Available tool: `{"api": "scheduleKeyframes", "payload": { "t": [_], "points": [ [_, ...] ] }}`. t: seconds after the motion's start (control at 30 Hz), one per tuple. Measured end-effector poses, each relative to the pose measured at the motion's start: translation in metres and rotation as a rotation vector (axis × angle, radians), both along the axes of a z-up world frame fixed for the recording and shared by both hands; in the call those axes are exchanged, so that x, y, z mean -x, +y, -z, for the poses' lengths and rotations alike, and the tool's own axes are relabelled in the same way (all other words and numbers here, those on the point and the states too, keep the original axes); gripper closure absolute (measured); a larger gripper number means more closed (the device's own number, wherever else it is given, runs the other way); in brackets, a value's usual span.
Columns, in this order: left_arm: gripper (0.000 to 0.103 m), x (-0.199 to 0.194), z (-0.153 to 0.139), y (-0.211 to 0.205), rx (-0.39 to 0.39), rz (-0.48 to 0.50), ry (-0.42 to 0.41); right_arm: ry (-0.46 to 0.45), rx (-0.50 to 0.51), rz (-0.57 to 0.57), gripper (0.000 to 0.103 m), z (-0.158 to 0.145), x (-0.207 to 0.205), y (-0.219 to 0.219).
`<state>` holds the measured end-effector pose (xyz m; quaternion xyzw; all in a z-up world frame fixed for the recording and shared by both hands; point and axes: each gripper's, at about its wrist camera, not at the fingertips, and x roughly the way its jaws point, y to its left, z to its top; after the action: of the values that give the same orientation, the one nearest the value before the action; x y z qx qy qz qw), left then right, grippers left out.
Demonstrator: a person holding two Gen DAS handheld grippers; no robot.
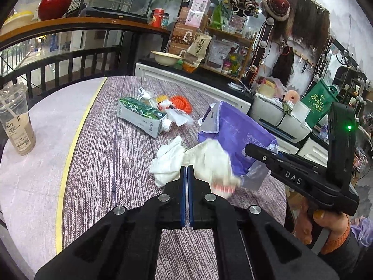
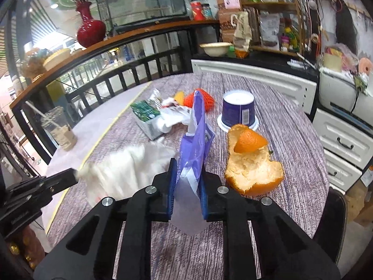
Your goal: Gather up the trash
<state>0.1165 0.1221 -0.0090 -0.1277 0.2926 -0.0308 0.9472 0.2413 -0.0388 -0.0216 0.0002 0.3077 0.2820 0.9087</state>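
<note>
My right gripper (image 2: 187, 182) is shut on the rim of a purple plastic bag (image 2: 197, 140), holding it up above the table; the bag also shows in the left wrist view (image 1: 235, 135). My left gripper (image 1: 187, 175) has its jaws closed together. A blurred white wrapper (image 1: 209, 161) hangs at its right side, by the bag's mouth; whether it is gripped is unclear. A crumpled white tissue (image 1: 166, 163) lies just ahead. A green and white carton (image 1: 142, 116), orange net (image 1: 181, 103), orange peel (image 2: 253, 165) and an upside-down blue cup (image 2: 237, 112) lie on the table.
A plastic drink cup (image 1: 16, 119) with a straw stands at the table's left edge. A black railing (image 1: 58, 63) and a wooden shelf with a red vase (image 1: 54, 2) run behind. White cabinets (image 2: 345, 140) and cluttered shelves stand to the right.
</note>
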Motion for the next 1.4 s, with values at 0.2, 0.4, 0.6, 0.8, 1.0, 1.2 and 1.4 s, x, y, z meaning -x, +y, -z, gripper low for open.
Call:
{"api": "scheduleKeyframes", "payload": {
  "t": [0.2, 0.4, 0.6, 0.8, 1.0, 1.2, 1.4],
  "points": [
    [0.097, 0.001, 0.002, -0.009, -0.035, 0.027, 0.017, -0.025, -0.005, 0.010, 0.085, -0.005, 0.010, -0.007],
    [0.008, 0.007, 0.003, -0.024, -0.064, 0.046, -0.030, -0.020, -0.006, 0.015, 0.085, -0.003, 0.011, -0.012],
    [0.013, -0.013, 0.026, -0.050, -0.143, 0.083, 0.054, -0.041, -0.014, 0.040, 0.085, -0.009, 0.012, -0.020],
    [0.048, -0.037, 0.055, -0.067, -0.202, 0.103, 0.150, -0.066, -0.019, 0.067, 0.085, -0.016, 0.021, -0.034],
    [0.075, -0.026, 0.053, -0.068, -0.174, 0.094, 0.141, -0.084, -0.012, 0.083, 0.085, -0.014, 0.029, -0.045],
    [0.077, -0.006, 0.032, -0.061, -0.114, 0.097, 0.075, -0.089, -0.017, 0.084, 0.085, -0.013, 0.031, -0.052],
    [0.078, 0.006, 0.011, -0.051, -0.013, 0.122, 0.035, -0.106, -0.024, 0.103, 0.085, -0.017, 0.041, -0.067]
  ]
}}
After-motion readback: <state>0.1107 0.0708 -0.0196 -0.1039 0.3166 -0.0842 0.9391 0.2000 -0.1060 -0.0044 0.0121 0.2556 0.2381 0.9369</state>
